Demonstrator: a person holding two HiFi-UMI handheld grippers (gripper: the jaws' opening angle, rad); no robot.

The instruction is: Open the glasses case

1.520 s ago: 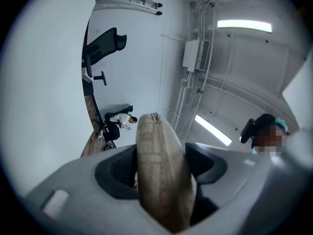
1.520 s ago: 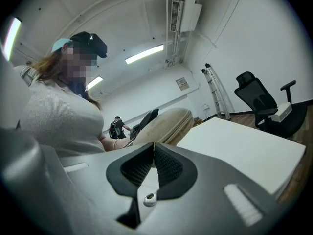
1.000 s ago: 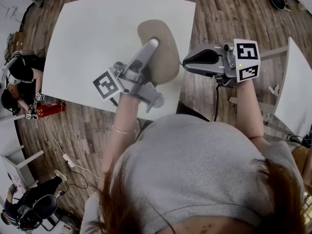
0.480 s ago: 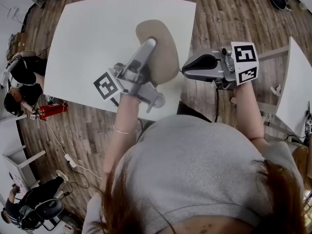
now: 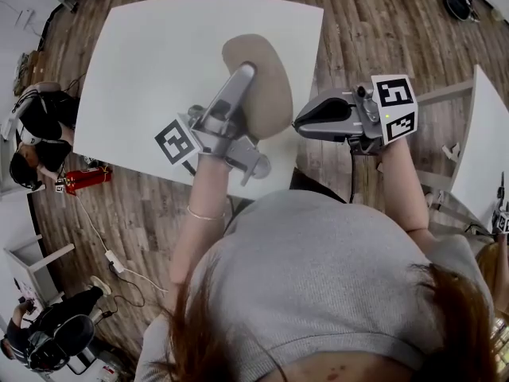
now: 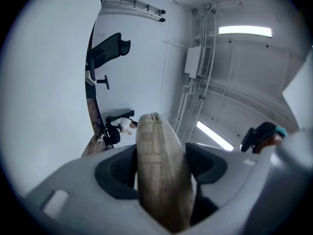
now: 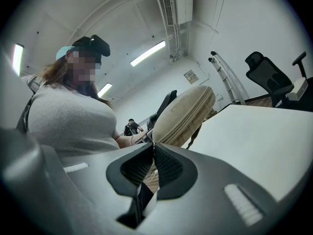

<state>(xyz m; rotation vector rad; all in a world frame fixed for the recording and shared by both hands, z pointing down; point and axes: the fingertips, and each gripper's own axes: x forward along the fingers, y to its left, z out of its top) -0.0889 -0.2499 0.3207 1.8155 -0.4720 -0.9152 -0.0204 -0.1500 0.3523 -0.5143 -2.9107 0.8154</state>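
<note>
- Holding the glasses case [image 5: 266,94] edge-on in my left gripper [image 5: 243,73], raised over the worktop's [image 5: 151,62] near edge. Fabric shell: light, probably semi-soft.
- Right side?
- Right gripper [image 5: 301,121] pinched closed, empty, just beside the case. I'd grab at the rim seam [image 6: 154,131].
</note>
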